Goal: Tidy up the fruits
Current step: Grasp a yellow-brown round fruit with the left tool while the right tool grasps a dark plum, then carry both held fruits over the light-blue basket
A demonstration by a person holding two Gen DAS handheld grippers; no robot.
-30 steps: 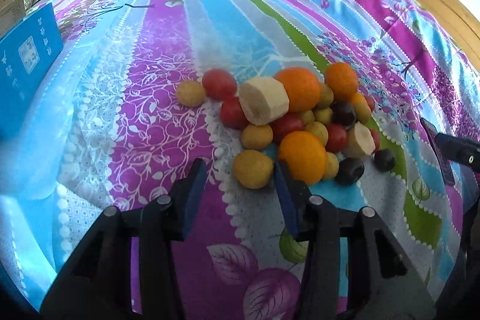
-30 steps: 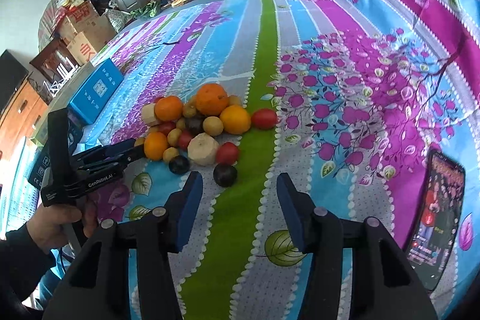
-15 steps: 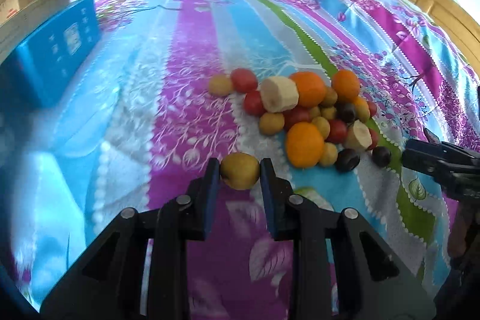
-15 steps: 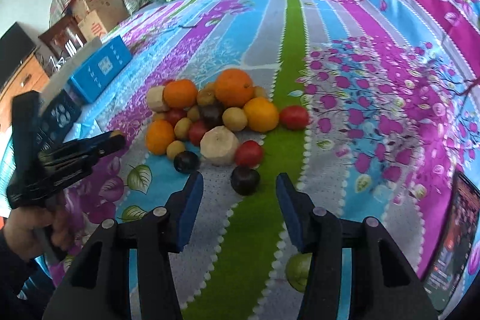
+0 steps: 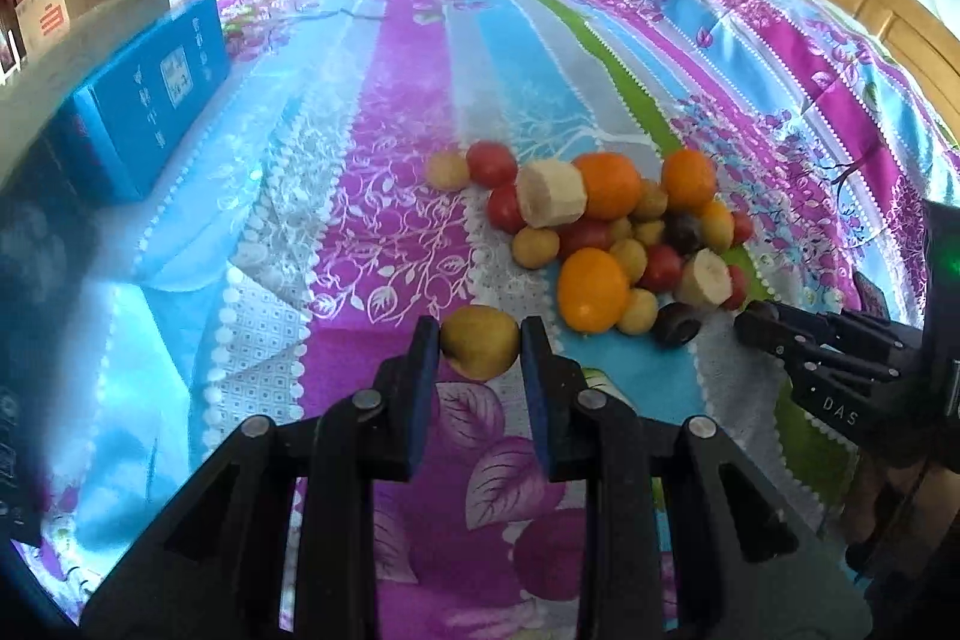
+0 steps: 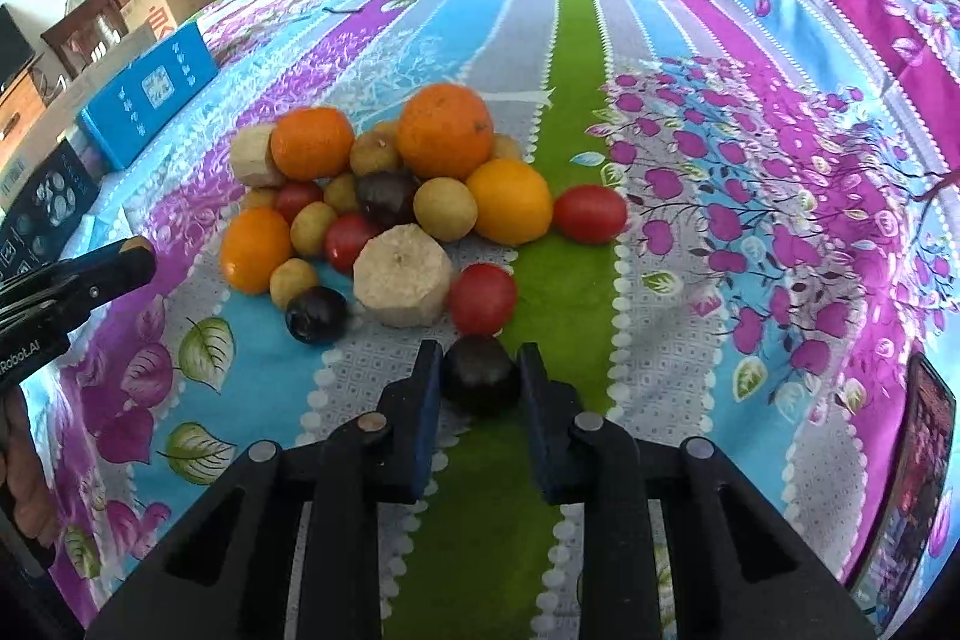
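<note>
Now I am squeezing a yellow fruit (image 5: 480, 342) between the blue pads of my left fingers (image 5: 478, 347), just off the near edge of the fruit pile (image 5: 606, 232) on the striped bedspread (image 5: 390, 148). A second ago that fruit was lying in the pile and these fingers were wide apart. My right fingers (image 6: 479, 381) are closing snugly on a dark plum (image 6: 479, 381) that was loose ahead of them earlier. On my right tool, seen from the left camera, I am reading "DAS"; on the left one, "Robot.AI". A blue box (image 5: 141, 100) with white characters I cannot read is lying at the left, and a phone (image 6: 918, 466) at the right edge.
</note>
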